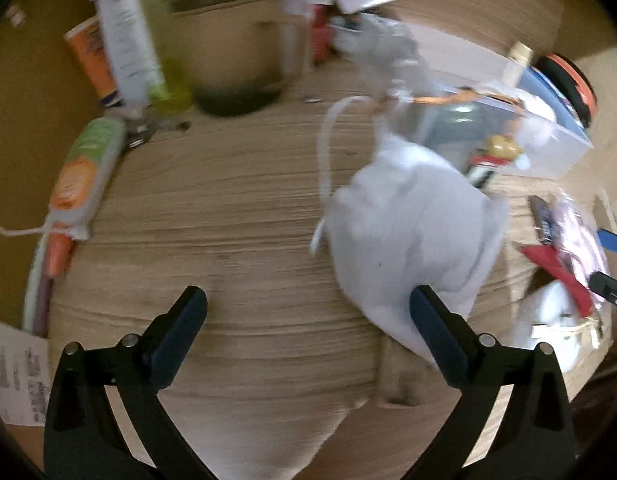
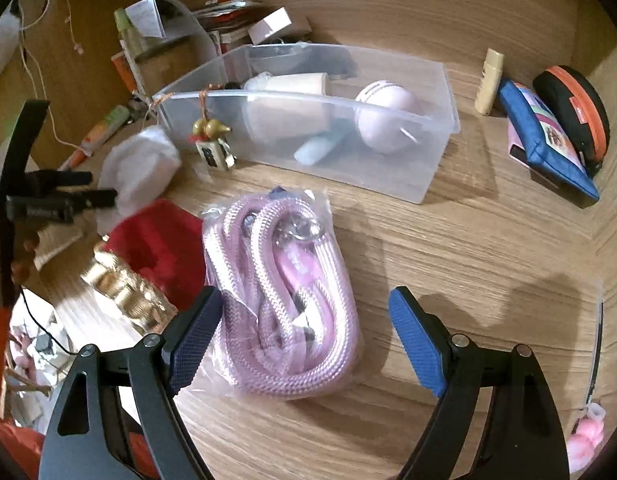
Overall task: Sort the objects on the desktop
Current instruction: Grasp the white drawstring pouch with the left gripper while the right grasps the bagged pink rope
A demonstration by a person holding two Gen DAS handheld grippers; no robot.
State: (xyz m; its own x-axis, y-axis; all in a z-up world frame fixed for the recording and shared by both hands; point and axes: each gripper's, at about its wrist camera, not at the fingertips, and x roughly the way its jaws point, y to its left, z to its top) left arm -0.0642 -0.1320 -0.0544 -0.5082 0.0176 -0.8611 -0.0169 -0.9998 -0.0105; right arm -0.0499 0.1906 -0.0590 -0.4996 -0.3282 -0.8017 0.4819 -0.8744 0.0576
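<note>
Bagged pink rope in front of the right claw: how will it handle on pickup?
The pink rope lies coiled in a clear plastic bag, so it will probably sag and shift rather than hold shape. The glossy film looks slippery; the right claw may pinch bag only. It looks light for its bulk, and is unlikely to roll.

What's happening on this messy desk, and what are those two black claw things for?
A person is tidying the desk with a handheld gripper in each hand. The right gripper is open over a bagged pink rope lying on the wood, not yet gripping it. The left gripper is open beside a white drawstring pouch. A clear plastic bin already holds a few items.
</note>
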